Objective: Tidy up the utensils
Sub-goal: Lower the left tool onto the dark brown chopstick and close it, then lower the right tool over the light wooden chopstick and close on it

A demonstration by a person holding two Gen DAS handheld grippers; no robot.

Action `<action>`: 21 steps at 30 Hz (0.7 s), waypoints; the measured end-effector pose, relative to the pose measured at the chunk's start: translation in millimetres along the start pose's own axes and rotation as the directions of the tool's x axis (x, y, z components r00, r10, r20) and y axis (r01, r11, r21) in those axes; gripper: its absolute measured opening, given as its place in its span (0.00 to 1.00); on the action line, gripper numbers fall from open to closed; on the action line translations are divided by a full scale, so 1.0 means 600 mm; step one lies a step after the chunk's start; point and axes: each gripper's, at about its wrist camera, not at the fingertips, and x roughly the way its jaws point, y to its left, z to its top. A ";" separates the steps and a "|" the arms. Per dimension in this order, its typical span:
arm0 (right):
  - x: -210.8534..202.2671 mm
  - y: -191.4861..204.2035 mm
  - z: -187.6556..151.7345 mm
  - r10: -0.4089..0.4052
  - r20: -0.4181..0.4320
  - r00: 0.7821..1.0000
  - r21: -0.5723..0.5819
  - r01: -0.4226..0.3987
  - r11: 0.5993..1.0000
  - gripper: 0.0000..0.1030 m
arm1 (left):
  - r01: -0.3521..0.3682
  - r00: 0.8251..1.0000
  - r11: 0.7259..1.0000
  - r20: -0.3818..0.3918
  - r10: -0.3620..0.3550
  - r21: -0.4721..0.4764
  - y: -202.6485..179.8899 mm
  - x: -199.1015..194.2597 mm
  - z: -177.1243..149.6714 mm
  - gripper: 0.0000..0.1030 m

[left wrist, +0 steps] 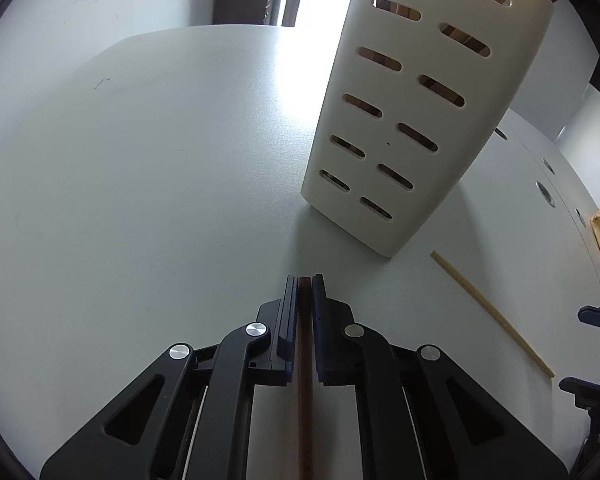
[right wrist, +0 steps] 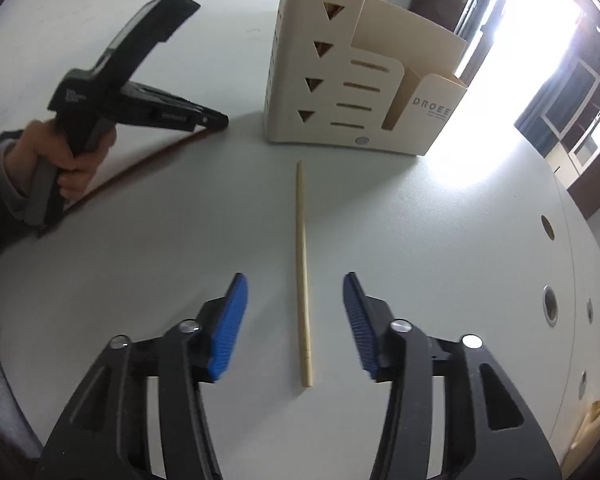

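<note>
The left tongs (left wrist: 304,280) are clamped on a dark chopstick (left wrist: 305,380), whose tip is hidden between the pads and whose rear runs out of frame. The cream holder (left wrist: 412,120) stands just ahead, its top cut off.

From the right wrist, the right tongs (right wrist: 296,284) stand apart over a pale chopstick (right wrist: 302,272) lying on the table (right wrist: 440,240), seemingly untouched. A hand (right wrist: 66,160) grips the left tool, angled down.

Strong daylight enters from a window (right wrist: 540,40) beyond each tool and burns out to white glare on the table (left wrist: 140,160). Shadows are soft. Fisheye distortion bends the edges, with dark corners; focus is sharp.
</note>
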 end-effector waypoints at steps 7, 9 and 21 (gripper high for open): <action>0.004 -0.043 -0.043 0.053 -0.077 0.996 0.034 -0.051 0.998 0.54 | 0.090 0.995 0.994 -0.037 -0.093 -0.069 0.019 -0.004 0.000 0.06; 0.003 -0.041 -0.048 0.067 -0.081 0.994 0.033 -0.065 0.997 0.54 | 0.099 0.994 0.993 -0.028 -0.102 -0.071 0.017 -0.010 0.000 0.06; 0.033 -0.034 -0.067 0.093 -0.159 0.983 0.028 -0.090 0.996 0.26 | 0.133 0.989 0.987 0.079 -0.126 -0.086 0.029 -0.072 0.007 0.06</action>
